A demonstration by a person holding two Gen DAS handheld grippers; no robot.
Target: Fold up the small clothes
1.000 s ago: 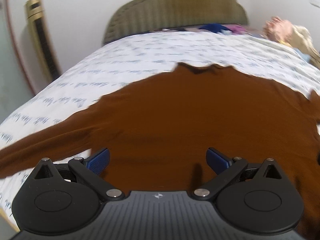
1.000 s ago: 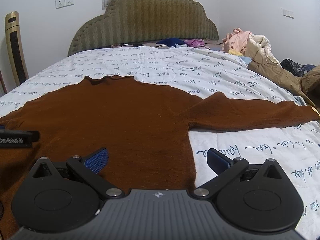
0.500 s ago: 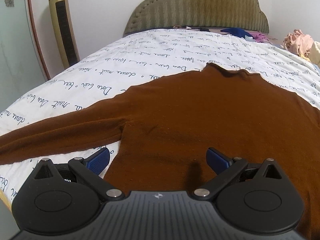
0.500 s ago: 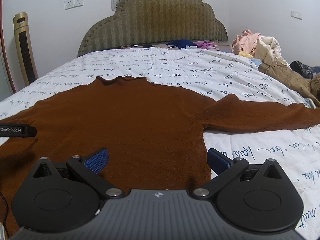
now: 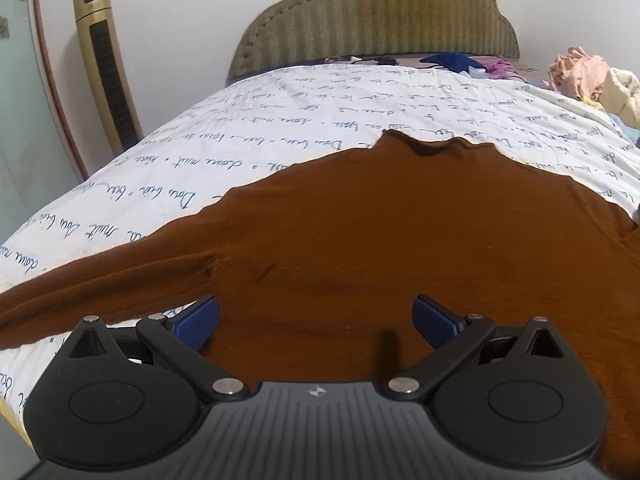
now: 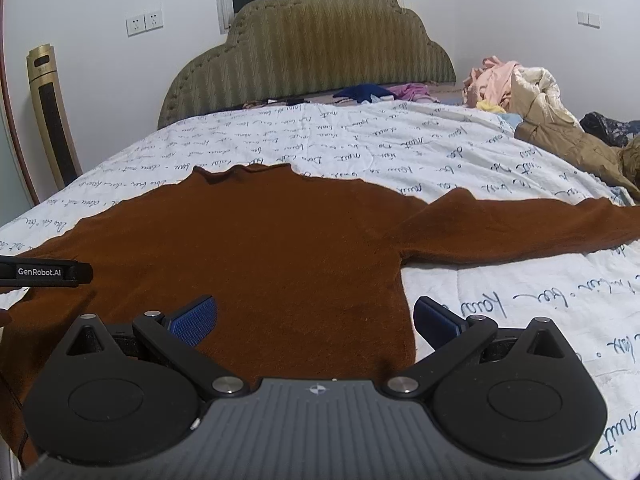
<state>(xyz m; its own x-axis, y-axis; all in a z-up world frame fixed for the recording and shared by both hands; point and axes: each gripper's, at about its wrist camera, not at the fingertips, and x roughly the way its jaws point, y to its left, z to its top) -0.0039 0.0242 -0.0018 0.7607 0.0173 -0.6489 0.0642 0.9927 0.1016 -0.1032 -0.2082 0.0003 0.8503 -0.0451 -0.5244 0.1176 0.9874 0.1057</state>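
A brown long-sleeved sweater [image 5: 380, 232] lies flat on the bed, collar pointing to the headboard and both sleeves spread out sideways. It also shows in the right wrist view [image 6: 256, 248]. My left gripper [image 5: 316, 318] is open and empty, above the sweater's lower left part near the left armpit. My right gripper [image 6: 314, 320] is open and empty, above the sweater's lower right side edge. The left gripper's finger [image 6: 44, 271] shows at the left edge of the right wrist view, over the left sleeve.
The bed has a white sheet with blue script [image 6: 400, 148] and an olive padded headboard [image 6: 316, 40]. A pile of clothes and a tan jacket [image 6: 544, 120] lies at the bed's right. A gold tower fan [image 5: 106, 68] stands left of the bed.
The left wrist view has steadied and swung slightly right, so the sweater's body sits more centred. The right gripper has shifted a little. Both grippers stay open.
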